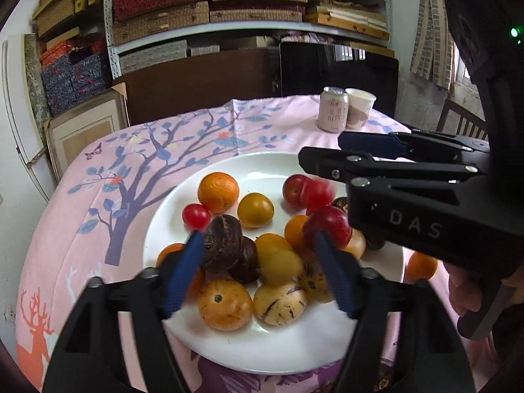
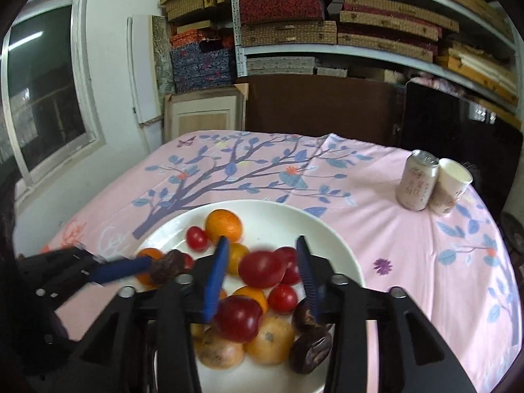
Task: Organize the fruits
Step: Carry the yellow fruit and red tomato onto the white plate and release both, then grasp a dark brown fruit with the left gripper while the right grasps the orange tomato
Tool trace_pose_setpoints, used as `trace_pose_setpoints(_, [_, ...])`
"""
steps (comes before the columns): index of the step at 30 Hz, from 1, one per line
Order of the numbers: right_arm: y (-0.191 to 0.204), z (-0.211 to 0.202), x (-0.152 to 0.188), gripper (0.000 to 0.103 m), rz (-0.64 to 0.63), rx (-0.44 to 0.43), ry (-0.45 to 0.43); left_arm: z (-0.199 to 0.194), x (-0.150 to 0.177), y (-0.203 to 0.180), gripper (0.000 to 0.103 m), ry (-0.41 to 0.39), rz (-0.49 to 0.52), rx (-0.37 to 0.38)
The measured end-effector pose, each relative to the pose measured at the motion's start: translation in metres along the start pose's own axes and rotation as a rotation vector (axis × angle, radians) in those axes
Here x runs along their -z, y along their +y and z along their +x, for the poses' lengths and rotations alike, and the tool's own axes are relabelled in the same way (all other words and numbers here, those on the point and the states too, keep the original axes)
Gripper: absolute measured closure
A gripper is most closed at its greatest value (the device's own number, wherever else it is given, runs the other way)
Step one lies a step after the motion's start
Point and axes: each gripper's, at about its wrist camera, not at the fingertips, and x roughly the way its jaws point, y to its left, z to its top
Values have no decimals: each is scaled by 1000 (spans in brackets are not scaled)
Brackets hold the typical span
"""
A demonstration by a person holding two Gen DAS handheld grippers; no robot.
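A white plate holds several fruits: an orange, a yellow fruit, a cherry tomato, red plums, dark brown fruits and speckled yellow ones. My left gripper is open low over the pile, its left finger against a dark brown fruit. My right gripper is open above the plate, around a blurred red plum that it does not clearly touch. The right gripper shows in the left wrist view, and the left gripper in the right wrist view.
A pink can and a paper cup stand at the far right of the pink tree-print tablecloth. One orange lies on the cloth right of the plate. Shelves of boxes, a dark board and a window stand behind.
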Motion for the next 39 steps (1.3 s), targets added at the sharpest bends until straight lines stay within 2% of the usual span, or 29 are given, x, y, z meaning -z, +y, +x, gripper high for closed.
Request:
trace_pose_setpoints(4, [-13,-28,13,56,83,-41,-12,-18,13,3,30,-14,16,-9])
trace_pose_setpoints(6, [-21,-48,28,52,127,-62,-22,-29,26,3,26,-13,33,-4])
trace_pose_setpoints(8, [-29,-69,46,44,166,-66,-41,-41,42,1,26,2,40,29])
trace_pose_setpoints(11, [-40,-94,79,40,209,-65,-61,-55,69,-4,25,46,49,84])
trace_pose_setpoints(12, [-43,-98,89,37,218,-50,-61,-58,77,-8,25,66,60,95])
trace_pose_setpoints(15, [-52,-102,110,36,251,-17,-24,-66,101,-30,25,128,119,85])
trace_pose_setpoints(18, [-56,-104,116,36,259,1,-20,-78,116,-50,25,145,164,102])
trace_pose_setpoints(23, [-55,-107,121,36,243,22,-26,-77,123,-63,26,169,187,74])
trace_pose_setpoints(26, [-56,-106,122,36,243,29,-11,-69,123,-65,31,196,180,82])
trace_pose_setpoints(28, [-57,-106,123,36,243,33,-8,-65,122,-70,40,207,186,90])
trace_pose_setpoints(29, [-57,-106,123,36,242,35,-8,-61,122,-74,50,224,199,95])
trace_pose_setpoints(31, [-56,-106,124,36,237,42,-6,-59,123,-80,55,230,224,100])
trace_pose_setpoints(32, [-56,-106,124,36,236,45,-6,-58,122,-82,62,232,229,124])
trace_pose_setpoints(36, [-58,-107,124,36,230,56,-11,-61,121,-72,62,219,178,159])
trace_pose_setpoints(39, [-64,-107,123,36,237,78,-14,-73,116,-54,62,146,87,176])
